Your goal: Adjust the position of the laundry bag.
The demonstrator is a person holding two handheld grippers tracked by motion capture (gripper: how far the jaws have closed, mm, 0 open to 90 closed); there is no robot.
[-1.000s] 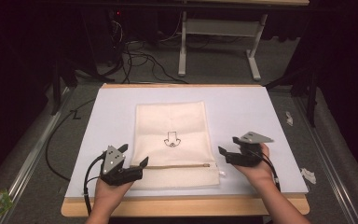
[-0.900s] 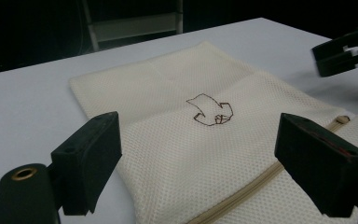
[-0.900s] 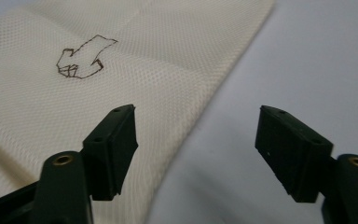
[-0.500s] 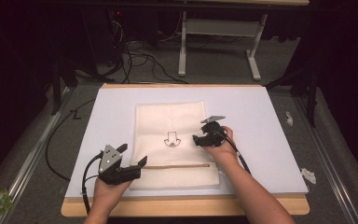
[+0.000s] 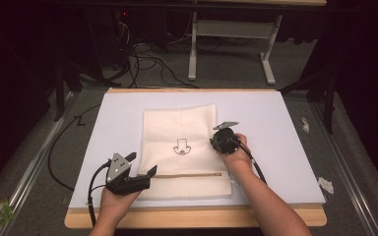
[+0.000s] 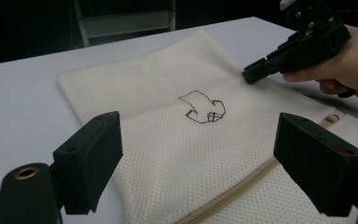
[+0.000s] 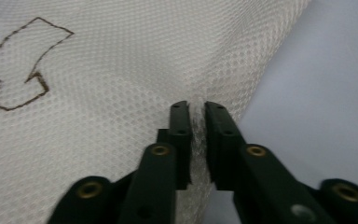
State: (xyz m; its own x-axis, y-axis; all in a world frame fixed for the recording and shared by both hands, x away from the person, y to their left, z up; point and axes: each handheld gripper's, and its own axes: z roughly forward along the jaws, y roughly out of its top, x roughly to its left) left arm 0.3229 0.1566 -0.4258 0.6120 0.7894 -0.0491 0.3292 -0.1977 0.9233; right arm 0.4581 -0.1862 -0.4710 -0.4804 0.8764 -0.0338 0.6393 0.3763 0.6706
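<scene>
My right gripper (image 7: 196,108) is pinched tight on the mesh bag (image 5: 184,132), right at its 3 o'clock edge. The bag lies flat mid-table on the white sheet (image 5: 275,123). My left gripper (image 5: 145,174) waits wide apart at the bag's 7 o'clock corner, by the zipper (image 5: 187,174).

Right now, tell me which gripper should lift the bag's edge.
Right. The right gripper is already pinching mesh at the bag's edge; the left gripper hangs open at the near corner.
</scene>
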